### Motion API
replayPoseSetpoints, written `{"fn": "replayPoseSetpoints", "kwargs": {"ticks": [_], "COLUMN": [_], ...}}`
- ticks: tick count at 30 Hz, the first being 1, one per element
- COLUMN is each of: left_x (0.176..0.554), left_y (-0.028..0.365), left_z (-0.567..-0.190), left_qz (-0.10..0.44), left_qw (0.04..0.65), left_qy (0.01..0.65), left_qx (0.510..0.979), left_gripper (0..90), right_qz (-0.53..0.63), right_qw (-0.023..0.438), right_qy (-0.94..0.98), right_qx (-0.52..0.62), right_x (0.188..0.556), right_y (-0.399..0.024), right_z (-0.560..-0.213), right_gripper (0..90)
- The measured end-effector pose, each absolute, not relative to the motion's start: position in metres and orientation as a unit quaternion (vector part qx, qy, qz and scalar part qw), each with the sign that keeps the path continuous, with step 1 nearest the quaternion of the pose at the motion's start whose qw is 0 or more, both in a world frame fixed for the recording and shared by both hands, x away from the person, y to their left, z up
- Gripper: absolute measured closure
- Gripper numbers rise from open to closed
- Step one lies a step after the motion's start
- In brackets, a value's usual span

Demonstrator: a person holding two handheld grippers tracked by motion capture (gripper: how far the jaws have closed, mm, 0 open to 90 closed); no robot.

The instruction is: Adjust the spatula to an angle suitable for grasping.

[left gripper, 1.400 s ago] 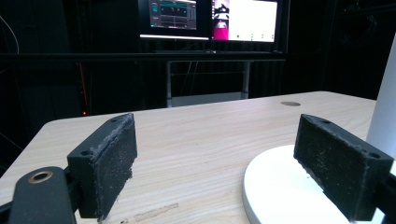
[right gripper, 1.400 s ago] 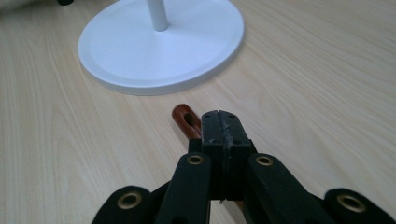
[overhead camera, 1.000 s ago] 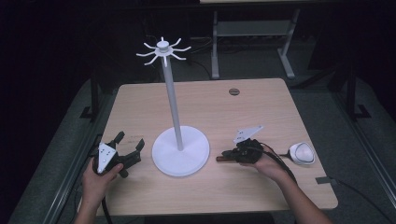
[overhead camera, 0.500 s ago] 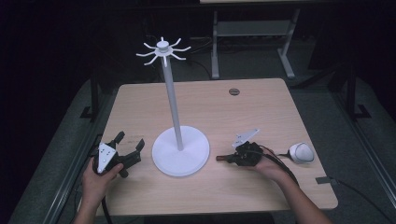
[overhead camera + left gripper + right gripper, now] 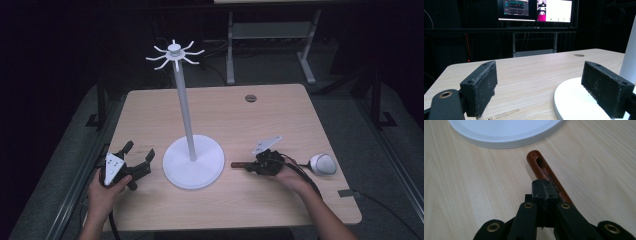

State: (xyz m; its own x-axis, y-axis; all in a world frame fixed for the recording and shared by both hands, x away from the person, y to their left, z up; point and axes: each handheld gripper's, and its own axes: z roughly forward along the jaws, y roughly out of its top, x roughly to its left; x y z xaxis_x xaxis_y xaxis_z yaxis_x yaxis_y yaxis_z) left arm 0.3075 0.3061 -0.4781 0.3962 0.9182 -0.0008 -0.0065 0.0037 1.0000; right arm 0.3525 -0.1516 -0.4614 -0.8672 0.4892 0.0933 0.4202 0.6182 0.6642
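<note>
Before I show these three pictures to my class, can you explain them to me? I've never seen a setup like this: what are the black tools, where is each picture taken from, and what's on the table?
No robot here: a person sits at a wooden table holding a hand-operated gripper in each hand. The high view looks down from above. The other two come from small cameras riding on the grippers, looking along their black fingers.

On the table stands a white stand: a round base, a tall pole, and hooks fanning out at the top. A white and grey rounded object lies near the right edge; I can't tell what it is.

The left gripper is open beside the base, holding nothing. The right gripper is shut on a reddish-brown wooden handle with a hole near its end; what the handle belongs to is hidden.
</note>
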Motion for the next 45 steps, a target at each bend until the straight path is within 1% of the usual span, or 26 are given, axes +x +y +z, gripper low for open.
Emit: {"fn": "replayPoseSetpoints", "kwargs": {"ticks": [10,14,21,30,34,39,45], "left_x": [0.308,0.308,0.308,0.308,0.308,0.308,0.308], "left_y": [0.306,0.306,0.306,0.306,0.306,0.306,0.306], "left_z": [-0.478,-0.478,-0.478,-0.478,-0.478,-0.478,-0.478], "left_qz": [0.390,0.390,0.390,0.390,0.390,0.389,0.389], "left_qw": [0.593,0.593,0.593,0.593,0.593,0.593,0.593], "left_qy": [0.387,0.387,0.387,0.387,0.387,0.387,0.387], "left_qx": [0.589,0.589,0.589,0.589,0.589,0.588,0.589], "left_gripper": [12.6,12.6,12.6,12.6,12.6,12.6,12.6], "right_qz": [0.351,0.348,0.344,0.334,0.344,0.357,0.334], "right_qw": [0.059,0.074,0.088,0.120,0.112,0.110,0.133], "right_qy": [0.892,0.890,0.884,0.872,0.866,0.862,0.865], "right_qx": [0.278,0.286,0.305,0.337,0.344,0.342,0.350], "right_x": [0.359,0.363,0.368,0.376,0.379,0.376,0.372], "right_y": [-0.162,-0.168,-0.174,-0.186,-0.192,-0.200,-0.230], "right_z": [-0.463,-0.464,-0.465,-0.464,-0.464,-0.455,-0.438], "right_gripper": [90.0,90.0,90.0,90.0,90.0,90.0,90.0]}}
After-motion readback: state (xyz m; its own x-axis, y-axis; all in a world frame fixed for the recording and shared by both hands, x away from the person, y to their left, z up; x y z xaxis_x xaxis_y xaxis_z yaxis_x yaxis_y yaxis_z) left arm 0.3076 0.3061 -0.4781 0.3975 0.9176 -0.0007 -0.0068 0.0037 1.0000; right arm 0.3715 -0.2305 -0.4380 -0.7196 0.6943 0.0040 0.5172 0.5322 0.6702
